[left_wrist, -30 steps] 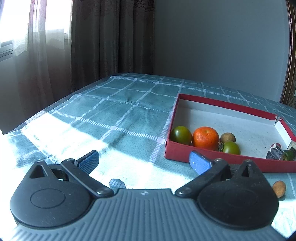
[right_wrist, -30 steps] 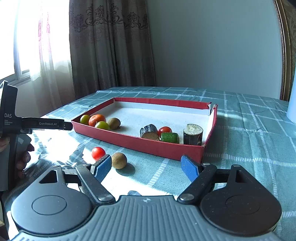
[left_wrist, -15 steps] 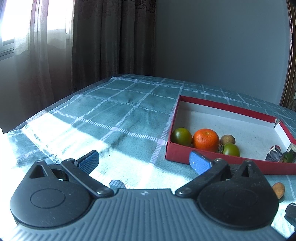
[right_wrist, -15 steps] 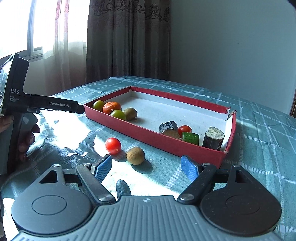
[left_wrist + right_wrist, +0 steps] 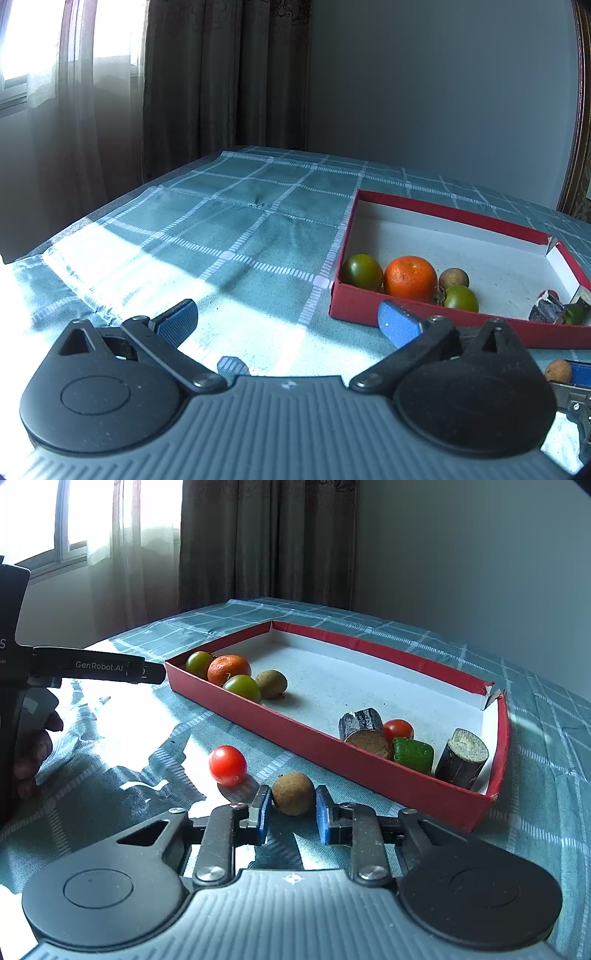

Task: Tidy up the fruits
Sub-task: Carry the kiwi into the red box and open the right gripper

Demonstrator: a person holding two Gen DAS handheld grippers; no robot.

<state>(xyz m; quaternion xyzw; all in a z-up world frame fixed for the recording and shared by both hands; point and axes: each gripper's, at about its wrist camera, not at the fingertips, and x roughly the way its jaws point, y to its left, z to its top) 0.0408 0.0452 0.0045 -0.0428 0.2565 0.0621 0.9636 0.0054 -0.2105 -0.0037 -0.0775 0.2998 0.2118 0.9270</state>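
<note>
Left wrist view: left gripper (image 5: 286, 319) unchanged from a second ago, fingers spread wide over bare tabletop (image 5: 229, 229), pinching nothing. Red box (image 5: 424, 317) sits to the right, holding a green tomato (image 5: 361, 271), an orange (image 5: 410, 278), a brown longan-like fruit (image 5: 453, 278) and a second green tomato (image 5: 461, 299) in its near corner. New at the right edge: a blue finger of the other gripper now beside the loose brown fruit (image 5: 557, 370). No writing readable here.

Right wrist view: the change is here. Right gripper (image 5: 291, 808) has moved in and its fingers, wide a second ago, have closed to pinch the loose brown fruit (image 5: 293, 793) on the tabletop just outside the box wall (image 5: 332, 753). Grasp looks made (fruit not lifted yet), so the next step is likely carrying it into the box. Red cherry tomato (image 5: 228, 765) lies loose just left, still to be sorted. Left gripper's side arm reads "GenRobot.AI" (image 5: 99, 665); other print on its body is cut off.
</note>
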